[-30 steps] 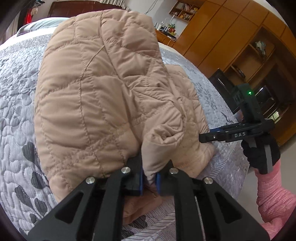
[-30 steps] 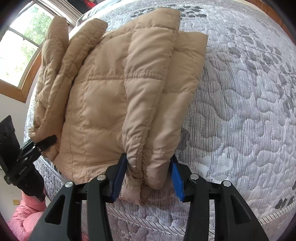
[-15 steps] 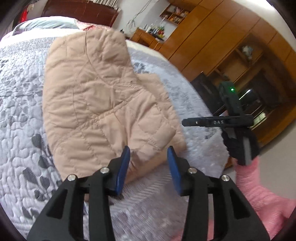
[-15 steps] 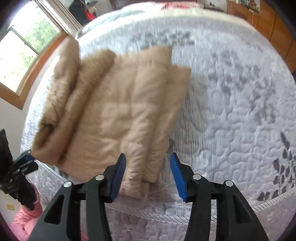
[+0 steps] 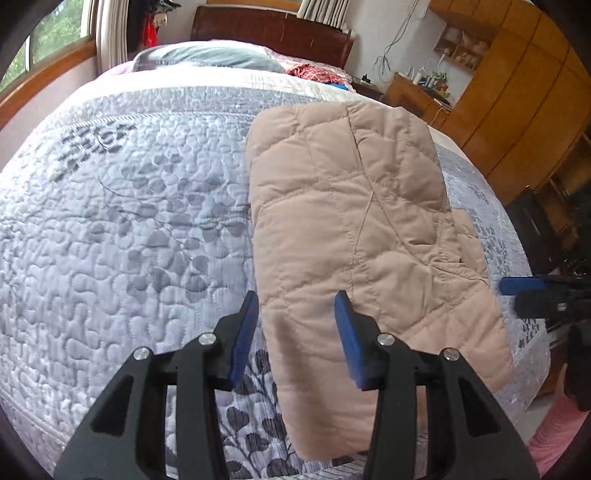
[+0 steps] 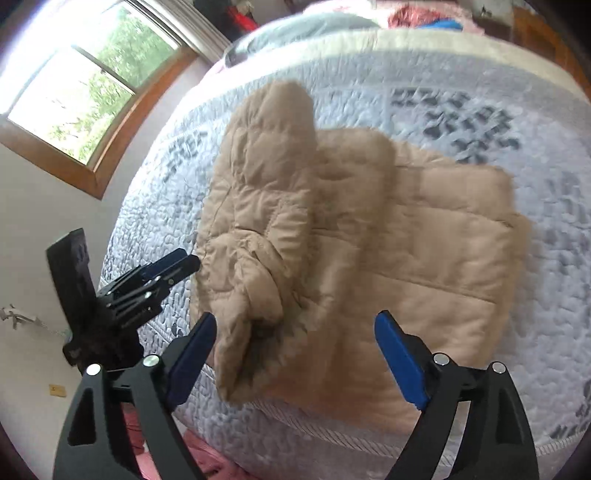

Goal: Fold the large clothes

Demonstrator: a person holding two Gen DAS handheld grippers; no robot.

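Folded jacket [image 5: 354, 236] lies on bed [image 5: 129, 221], near edge. L tongs [image 5: 295, 332] part-open, empty. R tongs [image 6: 295, 354] opening wide, empty.

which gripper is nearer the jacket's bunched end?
Left. The left gripper sits just beside the bunched end of the jacket; the right gripper, jaws opening, hangs above the jacket's near edge.

A bed [image 5: 122, 229] fills both views, covered by a pale grey quilted bedspread [image 6: 461, 96] stitched with darker leaf patterns. Lying directly on it is a folded tan quilted jacket [image 5: 354, 229] — right of centre in the left wrist view, reaching down to the bed's near edge. At the top of that frame, by the dark wooden headboard [image 5: 273, 31], rest a grey-blue pillow [image 5: 210, 57] and some red cloth [image 5: 314, 72] — both on the bed.
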